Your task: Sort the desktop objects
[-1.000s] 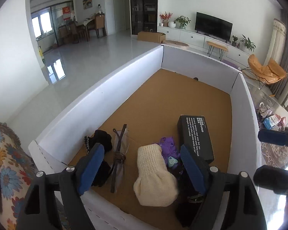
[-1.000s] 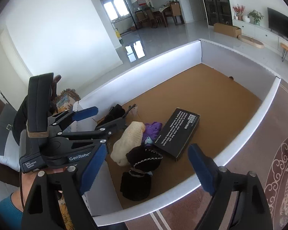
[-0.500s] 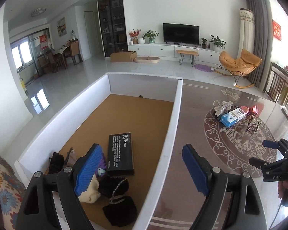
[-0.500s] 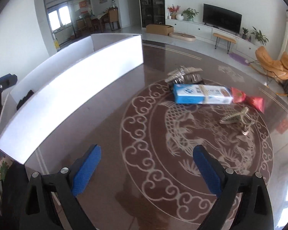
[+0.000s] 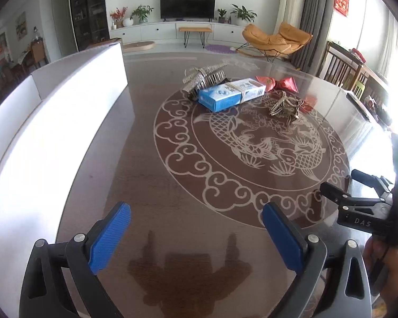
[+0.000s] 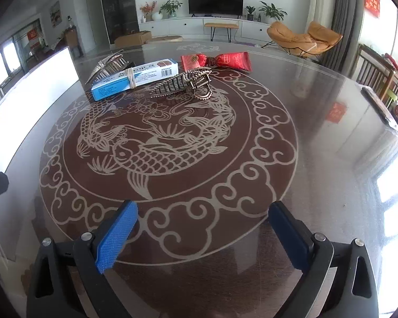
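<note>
4 loose items clustered at the far side of the worktop (image 6: 318,122), on the far edge of the fish medallion: blue box (image 6: 135,78) with a rubber band round it, lying flat; silver hair claw (image 5: 204,78) touching it on the far left; gold hair claw (image 6: 183,82) just beside it on the near right; red candy wrapper (image 6: 216,60) behind those, far right. All 4 still unsorted, bunched together, so picking 1 without nudging a neighbour needs care; the gold claw looks the most exposed from the right side. White bin wall (image 5: 53,122) runs along the left edge of the worktop, likely the drop target, so carries would go left. Left gripper (image 5: 196,235) hangs over bare worktop near the bin, jaws opening wide, nothing between them. Right gripper (image 6: 203,234) sits over the near rim of the medallion, jaws also opening, empty. Both well apart from the cluster, both angled down at the glass, probably pre-opened for the next reach.
</note>
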{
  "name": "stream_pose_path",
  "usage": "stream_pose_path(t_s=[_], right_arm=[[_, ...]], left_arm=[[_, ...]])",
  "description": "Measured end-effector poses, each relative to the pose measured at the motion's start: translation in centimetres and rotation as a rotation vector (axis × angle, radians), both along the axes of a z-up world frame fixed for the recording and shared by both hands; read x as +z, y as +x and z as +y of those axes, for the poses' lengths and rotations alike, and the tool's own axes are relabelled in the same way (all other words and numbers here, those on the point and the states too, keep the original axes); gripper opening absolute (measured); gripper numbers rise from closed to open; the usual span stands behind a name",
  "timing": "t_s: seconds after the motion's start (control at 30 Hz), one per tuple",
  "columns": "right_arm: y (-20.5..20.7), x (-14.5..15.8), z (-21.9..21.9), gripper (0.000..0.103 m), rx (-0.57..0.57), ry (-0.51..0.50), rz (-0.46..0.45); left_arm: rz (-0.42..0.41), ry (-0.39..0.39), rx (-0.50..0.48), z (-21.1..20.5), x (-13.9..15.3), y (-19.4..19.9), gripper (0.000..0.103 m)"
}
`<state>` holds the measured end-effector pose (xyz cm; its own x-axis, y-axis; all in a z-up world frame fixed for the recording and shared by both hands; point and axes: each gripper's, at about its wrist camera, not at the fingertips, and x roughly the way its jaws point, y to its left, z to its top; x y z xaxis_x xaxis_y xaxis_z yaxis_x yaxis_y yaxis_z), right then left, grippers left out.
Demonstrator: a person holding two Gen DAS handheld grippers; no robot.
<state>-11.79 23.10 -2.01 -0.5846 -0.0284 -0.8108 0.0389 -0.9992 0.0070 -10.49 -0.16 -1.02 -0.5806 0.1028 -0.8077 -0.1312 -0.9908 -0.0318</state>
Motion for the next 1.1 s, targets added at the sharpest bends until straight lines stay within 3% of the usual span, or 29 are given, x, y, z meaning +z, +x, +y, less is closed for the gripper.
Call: stream_pose_path(t_s=[0.1, 0.27, 0.33, 0.77, 1.1], right_arm=[[-0.1, 0.1, -0.3, 0.103, -0.019, 0.022, -0.003], [0.4, 0.1, -0.2, 0.103, -0.033, 0.018, -0.003], [0.2, -0.1, -0.3, 0.103, -0.034, 0.019, -0.004], [0.2, 0.0, -0.2, 0.103, -0.034, 0.018, -0.004], [0.2, 0.0, -0.2, 0.103, -0.034, 0.018, -0.004]], left_arm=[[-0.002, -0.026, 0.017, 1.0, -1.5, -1.1, 0.101], [-0.049, -0.002, 0.049, 1.0, -3.3, -2.5, 0.101], [-0.03, -0.04, 0.041, 1.0, -3.4, -2.7, 0.102], [-0.003, -0.035, 0.045, 0.6, -3.3, -6.0, 0.103], [-0.004, -0.034, 0.051, 0.6, -3.3, -6.0, 0.103]])
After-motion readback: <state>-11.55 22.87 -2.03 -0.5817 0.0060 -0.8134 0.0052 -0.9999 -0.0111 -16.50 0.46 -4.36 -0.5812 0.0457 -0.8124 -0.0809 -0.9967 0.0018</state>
